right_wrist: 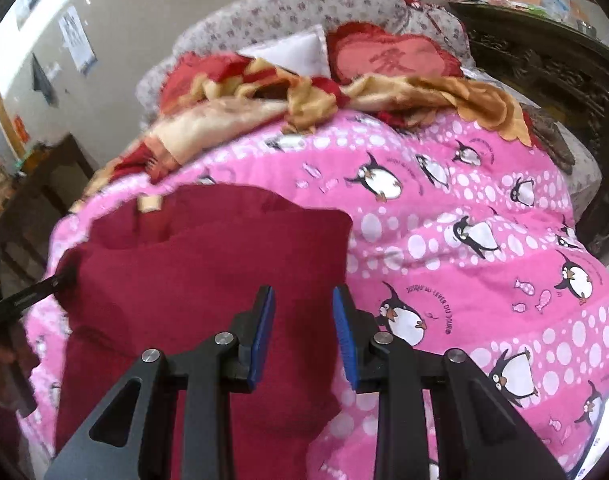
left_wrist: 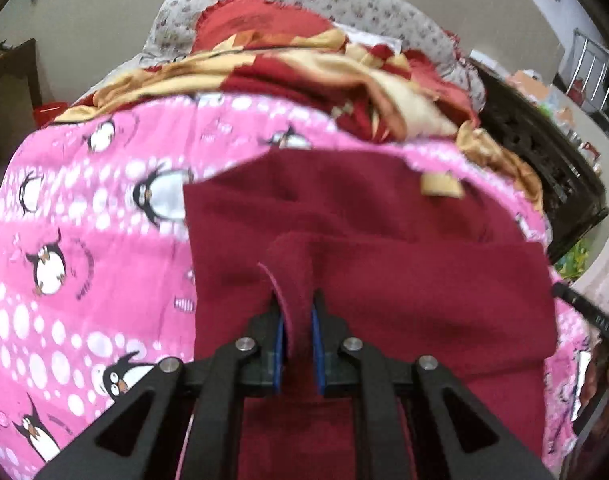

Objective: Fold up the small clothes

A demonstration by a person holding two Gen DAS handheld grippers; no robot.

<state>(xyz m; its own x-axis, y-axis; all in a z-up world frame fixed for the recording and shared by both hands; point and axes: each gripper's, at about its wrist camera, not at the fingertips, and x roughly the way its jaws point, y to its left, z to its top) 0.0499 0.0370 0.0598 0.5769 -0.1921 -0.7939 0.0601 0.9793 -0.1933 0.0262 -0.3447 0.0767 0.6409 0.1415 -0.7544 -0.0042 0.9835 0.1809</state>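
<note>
The dark red garment [left_wrist: 384, 240] lies spread on the pink penguin quilt [left_wrist: 84, 240] that covers the bed, with a tan label [left_wrist: 440, 186] showing near its far edge. The left gripper [left_wrist: 297, 320] has its jaws closed on a raised fold of the garment's near edge, the cloth standing up between the blue pads [left_wrist: 278, 344]. The right gripper [right_wrist: 302, 316] hovers over the garment's right side with its jaws apart and nothing between them.

To fold well, the left gripper would likely need to carry its pinched edge up and across toward the far edge in one even sweep, while the right takes a matching hold (ideally the same edge, further along) so the fold lands straight rather than skewed. The soft quilt gives little firm backing, so creasing may call for a press afterwards.

Beyond the garment, a rumpled red-and-gold blanket [right_wrist: 304, 96] and a red heart-shaped cushion [right_wrist: 388, 60] crowd the head of the bed; a fold carried too far could land against them.
</note>
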